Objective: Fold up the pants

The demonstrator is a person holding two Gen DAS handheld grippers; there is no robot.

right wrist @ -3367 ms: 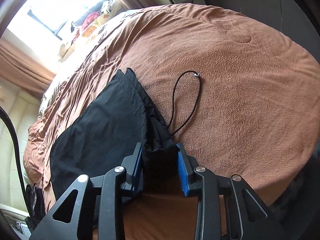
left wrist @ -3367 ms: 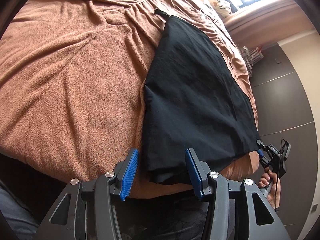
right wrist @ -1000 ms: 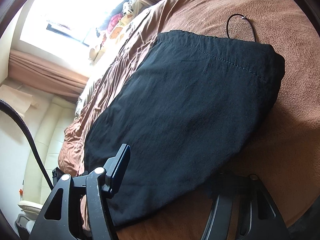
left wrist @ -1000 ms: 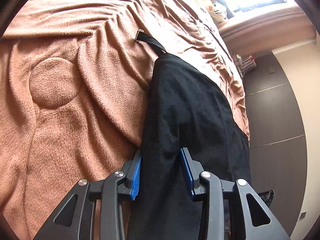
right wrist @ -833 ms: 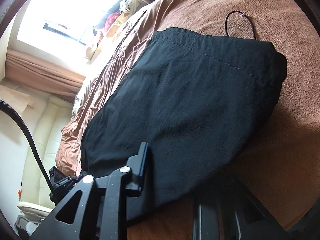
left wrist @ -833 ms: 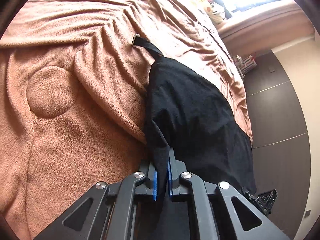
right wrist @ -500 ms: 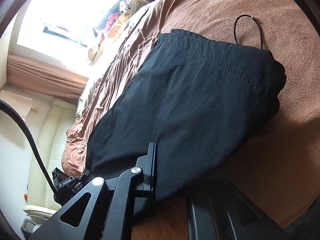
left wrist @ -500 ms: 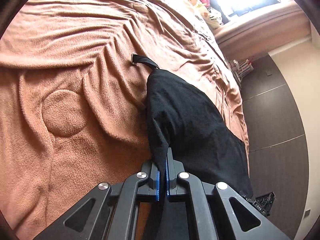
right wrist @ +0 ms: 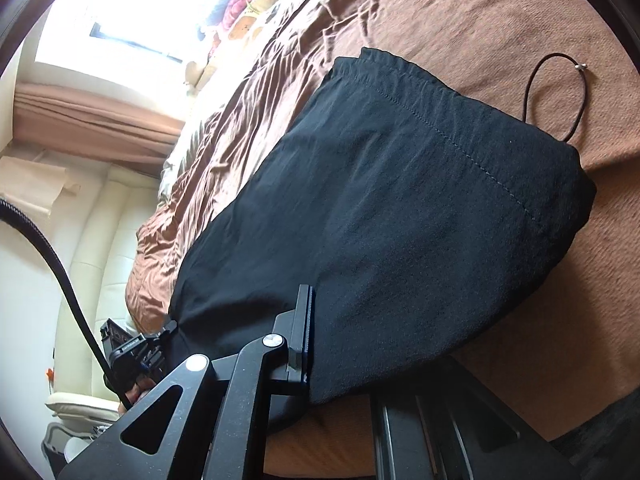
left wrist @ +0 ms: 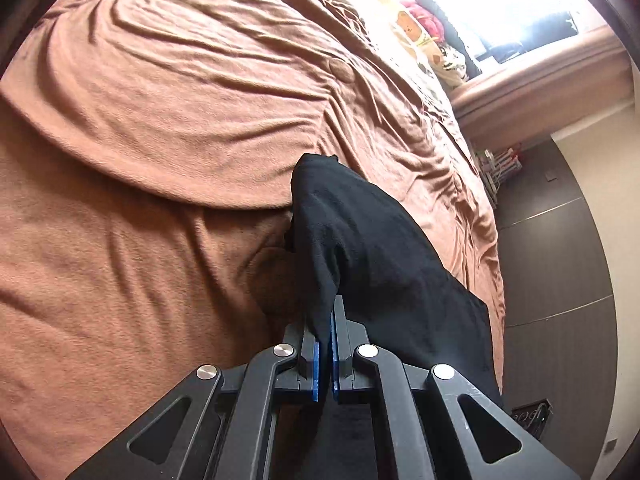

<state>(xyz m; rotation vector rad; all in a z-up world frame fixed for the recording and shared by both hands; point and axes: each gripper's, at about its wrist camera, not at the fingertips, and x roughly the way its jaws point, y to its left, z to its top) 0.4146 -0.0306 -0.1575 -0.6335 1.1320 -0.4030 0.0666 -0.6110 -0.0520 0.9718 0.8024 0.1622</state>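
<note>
pants [left wrist: 360,232] now lifted off blanket [left wrist: 140,140]

No legible text, label, brand, number or sign in either view. Small pale lettering on black device [right wrist: 132,350] at lower left of right wrist view: too small, blurred, unreadable. Faint marks on dark device [left wrist: 530,420] at lower right of left wrist view: also unreadable.

Rumpled brown blanket [left wrist: 168,128], bright window [right wrist: 132,12], cream sofa [right wrist: 92,248]
</note>
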